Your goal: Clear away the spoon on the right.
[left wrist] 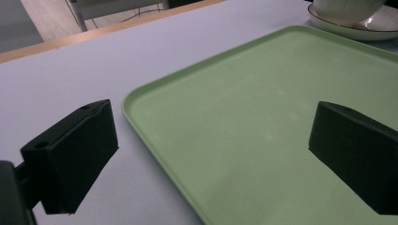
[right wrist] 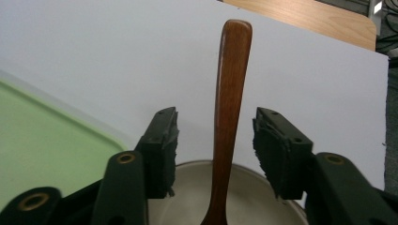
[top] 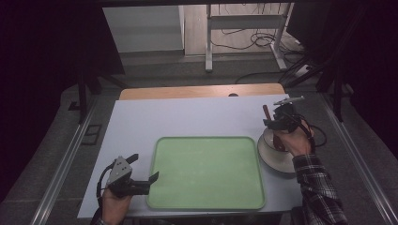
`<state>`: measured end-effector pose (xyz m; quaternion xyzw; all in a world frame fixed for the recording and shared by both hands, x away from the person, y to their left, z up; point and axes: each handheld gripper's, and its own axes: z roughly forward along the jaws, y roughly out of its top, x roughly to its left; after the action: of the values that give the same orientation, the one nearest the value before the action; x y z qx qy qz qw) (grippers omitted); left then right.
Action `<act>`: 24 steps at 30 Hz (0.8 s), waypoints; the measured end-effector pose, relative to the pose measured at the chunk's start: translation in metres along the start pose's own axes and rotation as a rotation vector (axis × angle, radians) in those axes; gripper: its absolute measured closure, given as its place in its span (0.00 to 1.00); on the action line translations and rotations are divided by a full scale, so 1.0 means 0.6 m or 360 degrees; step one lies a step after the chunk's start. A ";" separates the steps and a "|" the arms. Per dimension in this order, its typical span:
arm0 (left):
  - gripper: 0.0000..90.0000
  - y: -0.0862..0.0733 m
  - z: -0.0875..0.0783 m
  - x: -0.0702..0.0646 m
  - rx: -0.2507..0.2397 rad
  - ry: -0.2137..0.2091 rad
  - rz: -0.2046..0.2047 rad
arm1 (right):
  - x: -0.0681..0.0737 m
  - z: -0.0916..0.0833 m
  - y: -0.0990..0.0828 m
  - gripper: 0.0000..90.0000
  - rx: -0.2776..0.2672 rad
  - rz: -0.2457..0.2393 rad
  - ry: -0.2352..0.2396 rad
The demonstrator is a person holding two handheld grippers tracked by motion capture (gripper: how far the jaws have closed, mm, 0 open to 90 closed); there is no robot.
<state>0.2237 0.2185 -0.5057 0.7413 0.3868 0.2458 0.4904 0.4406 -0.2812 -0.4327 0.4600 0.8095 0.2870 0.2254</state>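
A brown wooden spoon [right wrist: 230, 93] stands with its bowl end in a white bowl [right wrist: 253, 201], its handle leaning up and away. My right gripper [right wrist: 216, 117] is open, one jaw on each side of the handle with a gap on both sides. In the high view the right gripper [top: 277, 119] hovers over the bowl [top: 270, 140], which sits on a white saucer [top: 281, 164] right of the green tray [top: 206, 173]. My left gripper [top: 145, 167] is open and holds nothing at the tray's left edge. The left gripper view has its jaws [left wrist: 216, 140] straddling the tray rim [left wrist: 141, 117].
The tray lies on a white table top [top: 187, 117] with a wooden strip [top: 202, 91] along the far edge. The bowl and saucer [left wrist: 375, 26] stand close to the tray's right rim. Metal frame legs and cables are on the floor beyond the table.
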 end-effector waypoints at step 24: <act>0.02 0.000 0.000 0.001 0.0006 0.0002 -0.0002 | 0.005 0.030 0.041 0.86 0.0177 0.0017 -0.0015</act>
<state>0.2238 0.2189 -0.5056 0.7418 0.3881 0.2453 0.4888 0.4656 -0.2636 -0.4300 0.4774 0.8207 0.2406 0.2016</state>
